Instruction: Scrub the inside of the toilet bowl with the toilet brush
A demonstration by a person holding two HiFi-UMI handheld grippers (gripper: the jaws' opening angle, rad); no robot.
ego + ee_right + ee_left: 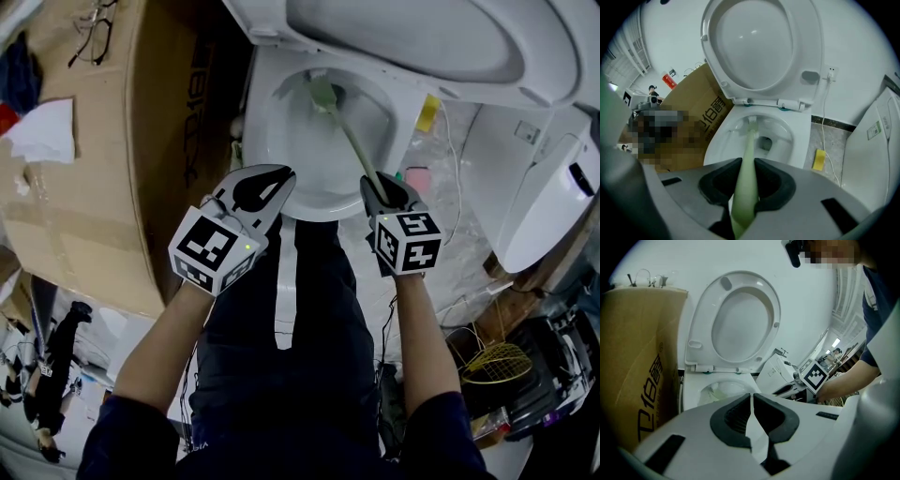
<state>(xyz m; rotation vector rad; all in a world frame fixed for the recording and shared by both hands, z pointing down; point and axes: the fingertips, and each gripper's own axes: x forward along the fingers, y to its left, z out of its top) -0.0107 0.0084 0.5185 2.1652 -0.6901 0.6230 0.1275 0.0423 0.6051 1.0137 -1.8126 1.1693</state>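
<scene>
Here, right hand-held gripper around toilet brush in bowl.

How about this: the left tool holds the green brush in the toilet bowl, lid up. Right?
No. The right tool holds the green brush, as the right gripper view shows; the left tool is shut and empty. The brush is in the toilet bowl, lid up.

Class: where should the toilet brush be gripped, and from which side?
Grip the toilet brush at the upper end of its slim green handle, from the front of the toilet bowl, as the right gripper does: the shaft slants down and away, head inside.
</scene>
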